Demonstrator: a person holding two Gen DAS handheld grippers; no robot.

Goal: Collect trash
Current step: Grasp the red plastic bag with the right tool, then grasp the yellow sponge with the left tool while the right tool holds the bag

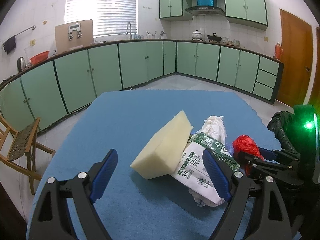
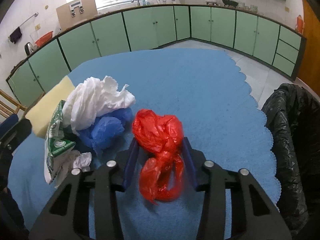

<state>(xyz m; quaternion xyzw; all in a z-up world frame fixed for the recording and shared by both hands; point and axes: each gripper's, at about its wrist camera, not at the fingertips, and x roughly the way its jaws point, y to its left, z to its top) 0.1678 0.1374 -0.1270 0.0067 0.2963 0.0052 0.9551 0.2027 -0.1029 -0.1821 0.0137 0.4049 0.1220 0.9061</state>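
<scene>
Red bag (image 2: 160,150) sits between the right gripper (image 2: 160,156) pads, seemingly pinched (blurry); left gripper (image 1: 160,172) gapes empty. Foam block (image 1: 164,146), tissue pack (image 1: 198,172) remain; bin bag (image 2: 290,140) waits.

Crumpled red plastic bag (image 2: 160,144) on blue cloth (image 2: 200,84).

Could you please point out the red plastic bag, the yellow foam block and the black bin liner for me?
red plastic bag (image 2: 158,132): right wrist view, on its crumpled upper bulge.
yellow foam block (image 1: 164,146): left wrist view, on its broad top face.
black bin liner (image 2: 288,120): right wrist view, on its draped side.
</scene>
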